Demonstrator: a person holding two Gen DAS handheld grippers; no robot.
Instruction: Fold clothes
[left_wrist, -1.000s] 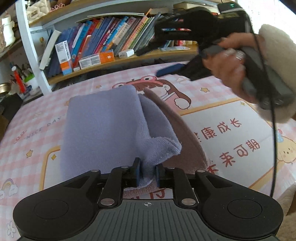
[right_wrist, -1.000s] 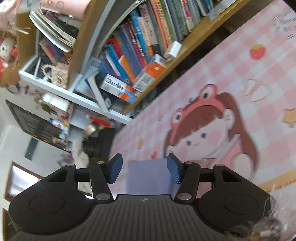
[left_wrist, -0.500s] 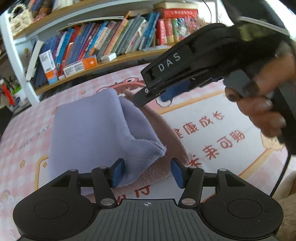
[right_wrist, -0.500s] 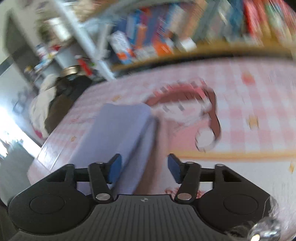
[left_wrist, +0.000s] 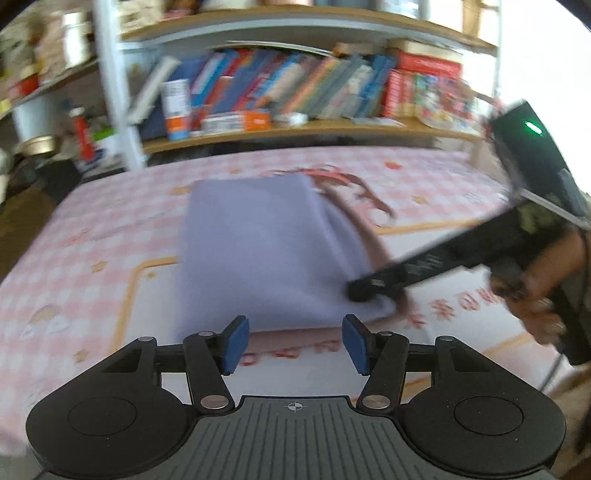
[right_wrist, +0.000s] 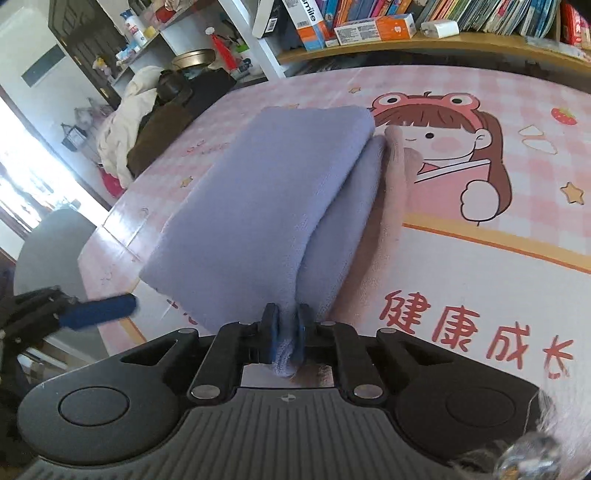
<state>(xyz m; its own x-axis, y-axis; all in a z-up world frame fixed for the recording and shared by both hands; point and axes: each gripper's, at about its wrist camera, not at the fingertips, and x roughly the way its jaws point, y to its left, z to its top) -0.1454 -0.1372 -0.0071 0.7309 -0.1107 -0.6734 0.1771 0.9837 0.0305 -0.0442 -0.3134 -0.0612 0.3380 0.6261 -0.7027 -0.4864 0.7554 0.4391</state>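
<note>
Whole left-wrist view smeared by motion: book (left_wrist: 280, 88) spines unreadable, cartoon print on the cloth (left_wrist: 92, 236) mostly streaks, right gripper (left_wrist: 364, 291) tip lost where it meets the towel (left_wrist: 266, 251), so no contact legible there. In the right-wrist view, towel corner (right_wrist: 284, 354) swallowed between the closed pads, pink garment (right_wrist: 391, 206) mostly buried under the towel, left gripper (right_wrist: 98, 312) cut by the left edge and blurred, only one blue finger showing. Person reduced to a hand (left_wrist: 535, 291) cropped at the right edge, fingers indistinct.

Bookshelf (left_wrist: 295, 127) with books (left_wrist: 280, 86) behind cartoon-printed tablecloth (right_wrist: 480, 258)
</note>
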